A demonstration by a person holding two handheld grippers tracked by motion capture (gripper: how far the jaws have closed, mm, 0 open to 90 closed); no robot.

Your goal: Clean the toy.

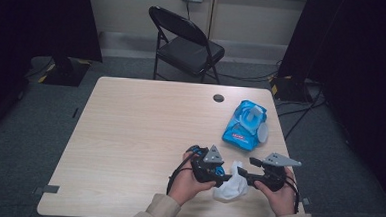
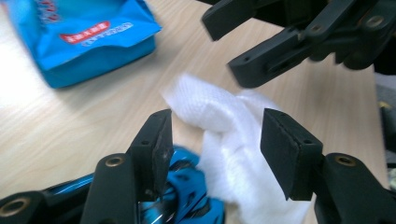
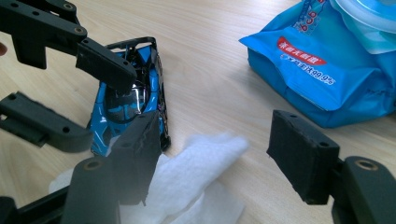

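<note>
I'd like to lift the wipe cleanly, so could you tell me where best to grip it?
Grip the wipe's raised, crumpled fold, coming from above with the left gripper. That fold stands up off the table between its open jaws; the flat edges offer little to pinch.

The white wipe [image 2: 233, 140] covers part of what seems a blue toy car [image 3: 128, 105], its front hidden.

Beige sleeves [image 1: 158, 209] — black two-jaw grippers, grey three-cornered top plates [image 1: 212, 155], black trailing cables.
</note>
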